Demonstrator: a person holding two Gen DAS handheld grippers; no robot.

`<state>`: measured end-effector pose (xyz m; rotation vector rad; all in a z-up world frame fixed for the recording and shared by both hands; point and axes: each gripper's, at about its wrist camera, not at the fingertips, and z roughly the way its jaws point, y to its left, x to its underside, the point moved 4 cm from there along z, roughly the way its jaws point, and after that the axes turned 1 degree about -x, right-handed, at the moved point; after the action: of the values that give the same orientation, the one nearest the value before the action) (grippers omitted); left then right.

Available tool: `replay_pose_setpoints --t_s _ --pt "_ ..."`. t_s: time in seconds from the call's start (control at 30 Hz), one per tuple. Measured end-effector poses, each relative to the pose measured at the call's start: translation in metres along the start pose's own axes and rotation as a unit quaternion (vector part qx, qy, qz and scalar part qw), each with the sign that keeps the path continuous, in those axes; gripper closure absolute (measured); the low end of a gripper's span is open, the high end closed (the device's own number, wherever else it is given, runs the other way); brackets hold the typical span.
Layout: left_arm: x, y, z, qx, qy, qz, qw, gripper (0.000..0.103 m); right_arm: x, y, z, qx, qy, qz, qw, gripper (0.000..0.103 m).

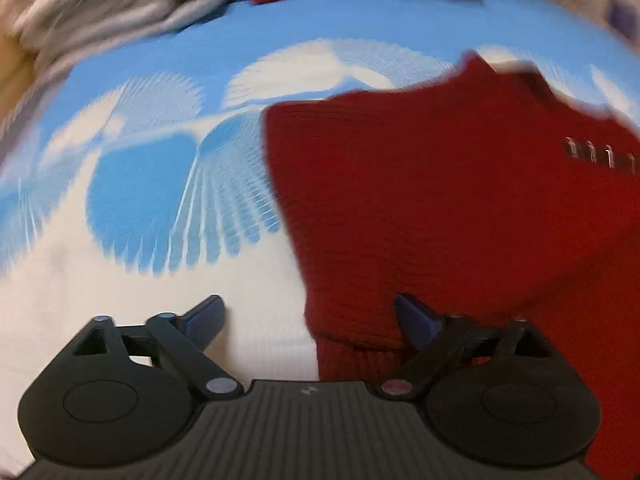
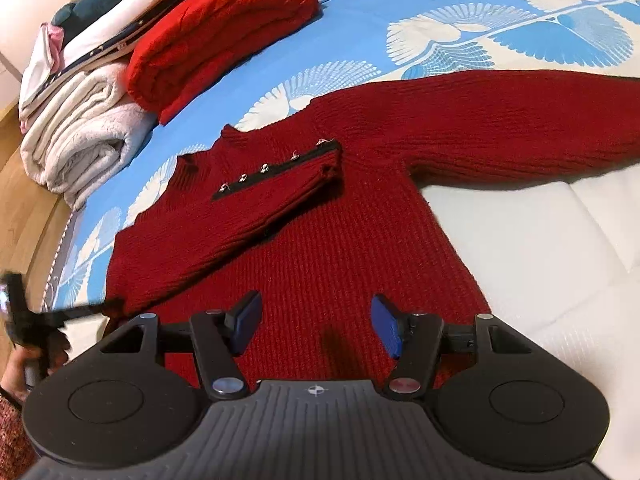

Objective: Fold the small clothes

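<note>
The dark red knitted sweater point(image 2: 320, 240) lies flat on the blue-and-white patterned bed point(image 2: 460, 4); bare white bedding lies right. The left hand-held gripper point(image 1: 310, 316) gapes wide, empty, over the sweater's edge; the right hand-held gripper point(image 2: 316, 328) hovers half-spread, holding nothing.

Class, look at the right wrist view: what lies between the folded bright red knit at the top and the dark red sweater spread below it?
Only bare bedsheet, blue with white fan-shaped leaves, lies between the folded knit and the sweater.

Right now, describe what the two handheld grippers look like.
Both match: a black ribbed body with a small round crosshair mark, two round black discs at its sides, black link arms on silver pivots, and dark blue pads. The left gripper blurs with motion; the right gripper is sharp. The right view's bottom-left corner shows a red-speckled knit sleeve.
</note>
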<state>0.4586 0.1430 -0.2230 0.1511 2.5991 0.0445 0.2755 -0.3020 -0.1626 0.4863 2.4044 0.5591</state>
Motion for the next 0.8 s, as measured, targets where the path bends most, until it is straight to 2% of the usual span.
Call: replay_pose_setpoints --t_s 0.07,0.17,0.23,0.27,0.3,0.37,0.43,0.47,0.5,0.6,0.67,0.73,0.8 --pt "0.006 0.009 -0.003 0.016 0.010 -0.043 0.9989 0.006 0.001 0.001 0.000 0.000 0.002 -0.004 1.000 0.041" --pt "0.005 0.005 -0.019 0.008 -0.007 -0.020 0.9997 0.005 -0.001 -0.002 -0.004 0.001 -0.001 -0.005 1.000 0.040" --pt "-0.003 0.006 -0.034 -0.006 -0.037 -0.022 0.9990 0.003 -0.003 -0.005 -0.007 0.000 -0.005 -0.002 1.000 0.040" --pt "-0.007 0.007 -0.037 -0.020 -0.051 -0.030 0.9981 0.002 -0.004 -0.006 -0.008 0.001 -0.006 0.001 1.000 0.040" --pt "-0.010 0.009 -0.036 -0.051 -0.057 -0.028 0.9967 0.002 -0.004 -0.006 -0.008 0.000 -0.007 0.002 1.000 0.040" --pt "-0.015 0.011 -0.016 -0.125 -0.034 -0.003 0.9916 0.002 -0.004 -0.006 -0.008 -0.002 -0.007 0.000 1.000 0.040" --pt "-0.013 0.010 -0.002 -0.167 -0.004 0.015 0.9859 0.002 -0.005 -0.005 -0.006 -0.004 -0.006 -0.005 1.000 0.040" --pt "-0.011 0.010 -0.001 -0.174 0.010 0.016 0.9845 0.002 -0.005 -0.005 -0.006 -0.004 -0.006 -0.006 1.000 0.039" --pt "-0.008 0.007 -0.006 -0.173 0.015 0.014 0.9847 0.002 -0.007 -0.006 -0.007 -0.005 -0.010 -0.005 1.000 0.038" --pt "0.008 -0.004 -0.056 -0.142 -0.021 0.005 0.9897 0.000 -0.015 -0.015 -0.016 -0.010 -0.040 0.015 0.999 0.033" --pt "0.025 -0.013 -0.095 -0.112 -0.045 -0.020 0.9925 0.000 -0.022 -0.026 -0.025 -0.013 -0.065 0.041 0.997 0.030" --pt "0.050 -0.022 -0.134 -0.089 -0.072 -0.056 0.9919 0.000 -0.026 -0.038 -0.033 -0.009 -0.085 0.075 0.994 0.028" --pt "0.067 -0.031 -0.154 -0.069 -0.095 -0.074 0.9904 0.000 -0.028 -0.054 -0.038 -0.002 -0.099 0.114 0.989 0.026"
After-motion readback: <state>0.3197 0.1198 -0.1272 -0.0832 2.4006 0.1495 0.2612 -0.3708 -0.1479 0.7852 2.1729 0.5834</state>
